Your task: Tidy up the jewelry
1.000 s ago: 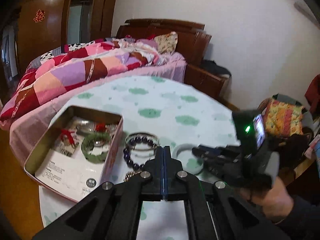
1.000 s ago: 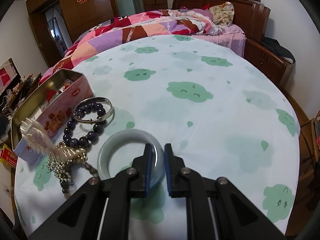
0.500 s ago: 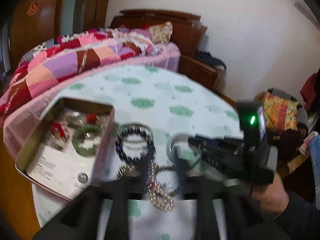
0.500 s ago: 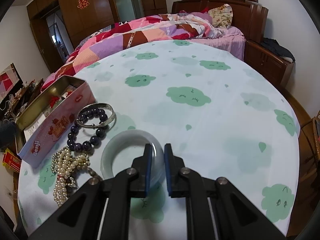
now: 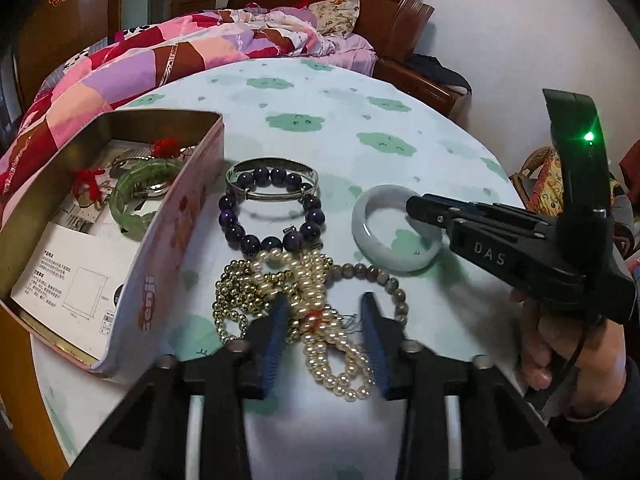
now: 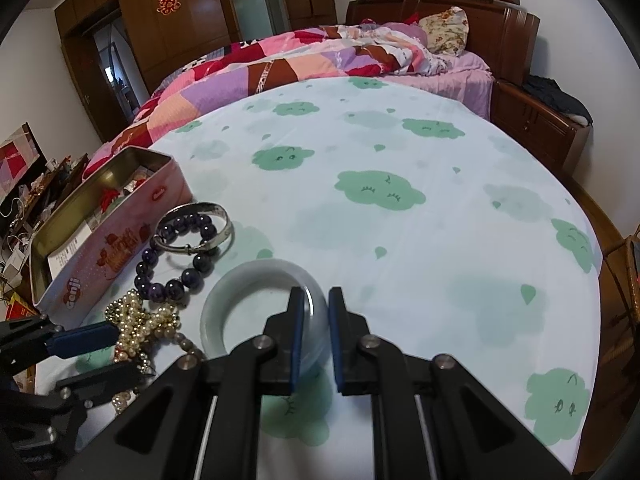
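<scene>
Tin box [image 5: 168, 240]: stood open at the left edge of the table [image 5: 320, 120]; it held a green bangle [image 5: 132, 196], red-tasselled pieces and a printed card.
Silver bangle [image 5: 272, 180]: lay on the cloth just right of the tin, overlapping the far side of the purple bead bracelet [image 5: 268, 220].
Pearl strands [image 5: 320, 320]: lay in a tangled heap on the table, nearer than the purple beads, mixed with gold-coloured beads and a grey bead string.
Left tool [image 5: 326, 340]: jaws were spread to either side of the pearl heap and had just been closing; the pads did not yet appear to press the pearls, though the tangle hid the contact points.
White bangle [image 6: 260, 292]: lay flat on the table, right of the pearls.
Right tool [image 6: 314, 336]: jaws were nearly together, pinching the near rim of the white bangle.
Step in hand: judged as pickup of loose pieces for transfer to the tin; the left tool was setting its grip on the pearls.
Next move: judged to call for closing the left jaws fully on the thick middle of the heap, then lifting slowly, since loose loops could snag the grey string or gold beads.
</scene>
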The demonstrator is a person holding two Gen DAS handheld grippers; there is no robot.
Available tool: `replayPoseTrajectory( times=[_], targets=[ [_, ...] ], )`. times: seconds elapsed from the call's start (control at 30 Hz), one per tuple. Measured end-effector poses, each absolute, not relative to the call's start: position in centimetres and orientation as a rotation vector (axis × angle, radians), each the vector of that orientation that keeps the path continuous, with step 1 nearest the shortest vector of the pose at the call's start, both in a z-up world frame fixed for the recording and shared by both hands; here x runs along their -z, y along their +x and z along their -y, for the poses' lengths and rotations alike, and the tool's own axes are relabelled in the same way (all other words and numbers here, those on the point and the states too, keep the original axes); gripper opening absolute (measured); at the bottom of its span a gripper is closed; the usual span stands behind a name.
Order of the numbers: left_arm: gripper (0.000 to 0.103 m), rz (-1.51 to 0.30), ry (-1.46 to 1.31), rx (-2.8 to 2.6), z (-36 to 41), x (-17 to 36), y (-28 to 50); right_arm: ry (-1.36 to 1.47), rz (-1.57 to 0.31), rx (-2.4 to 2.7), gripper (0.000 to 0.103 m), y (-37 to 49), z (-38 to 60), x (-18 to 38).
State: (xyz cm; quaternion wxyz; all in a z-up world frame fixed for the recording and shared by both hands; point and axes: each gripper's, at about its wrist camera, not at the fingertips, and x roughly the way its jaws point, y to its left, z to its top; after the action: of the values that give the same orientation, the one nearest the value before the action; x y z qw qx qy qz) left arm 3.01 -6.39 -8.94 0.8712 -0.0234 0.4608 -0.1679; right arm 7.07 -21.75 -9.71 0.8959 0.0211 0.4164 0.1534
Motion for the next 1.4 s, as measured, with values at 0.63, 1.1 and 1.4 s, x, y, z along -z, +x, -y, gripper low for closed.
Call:
replayPoseTrajectory(
  times=[0.63, 1.1, 1.4],
  targets=[
    [0.004, -0.766, -0.028, 0.362, 5.3, 2.6, 1.1, 0.126, -0.849, -0.337, 0.015, 7.1, 23.2, 9.3],
    [0.044, -0.889, 0.065, 0.306, 7.4, 7.6, 4.2, 0.139, -0.851, -0.338, 0.015, 7.2, 23.3, 9.3],
    [0.005, -0.859, 0.051, 0.327, 7.0, 6.3, 3.1, 0.143, -0.826, -0.346, 0.015, 7.0, 23.6, 8.9]
  ],
)
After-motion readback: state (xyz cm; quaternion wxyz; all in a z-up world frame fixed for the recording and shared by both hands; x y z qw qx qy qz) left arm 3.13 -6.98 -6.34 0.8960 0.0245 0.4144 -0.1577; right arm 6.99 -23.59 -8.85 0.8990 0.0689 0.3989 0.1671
